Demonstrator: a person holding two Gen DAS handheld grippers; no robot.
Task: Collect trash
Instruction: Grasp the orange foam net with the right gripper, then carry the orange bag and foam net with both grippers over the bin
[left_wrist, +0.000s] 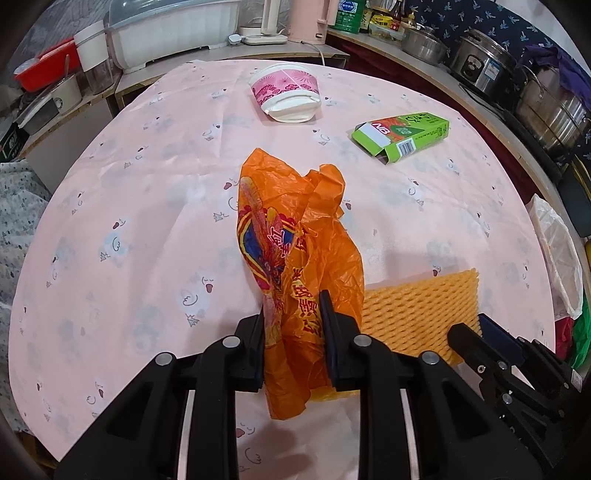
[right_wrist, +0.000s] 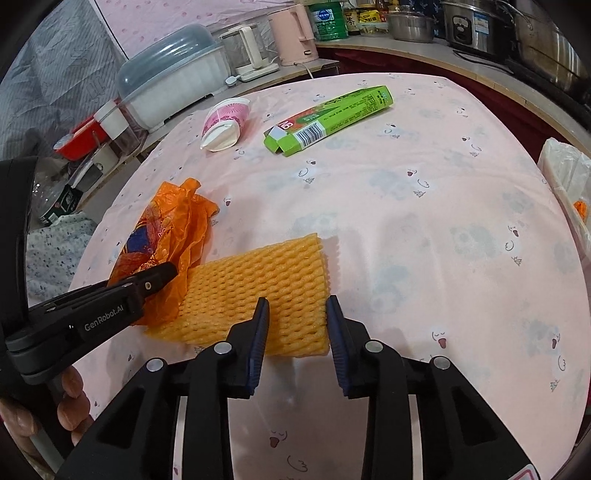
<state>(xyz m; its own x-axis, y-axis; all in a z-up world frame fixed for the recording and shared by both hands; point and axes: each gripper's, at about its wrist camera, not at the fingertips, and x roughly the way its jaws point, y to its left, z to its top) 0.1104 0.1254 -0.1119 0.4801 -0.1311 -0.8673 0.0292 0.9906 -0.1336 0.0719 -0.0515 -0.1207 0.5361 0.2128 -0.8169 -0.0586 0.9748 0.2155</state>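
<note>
Nearest the lens, the left gripper (left_wrist: 293, 332) is clenched on the orange plastic bag (left_wrist: 295, 236), which bunches up between its pads with its far end trailing on the tablecloth (left_wrist: 110, 206). Beside it to the right, the right gripper (right_wrist: 297, 332) straddles the near end of the yellow foam net (right_wrist: 255, 291); its pads stand just clear of the net's sides, so the jaws are released and nothing is yet held. The net lies flat, its left edge touching the bag.

Further off, the green carton (right_wrist: 325, 120) and the pink paper cup (right_wrist: 225, 123) lie on their sides, uncollected. A white-lined bin (right_wrist: 567, 181) stands at the table's right edge.

Assessment: pick-up stage, one item secured. The next move calls for closing on the soft net, then carrying both items to the bin.
</note>
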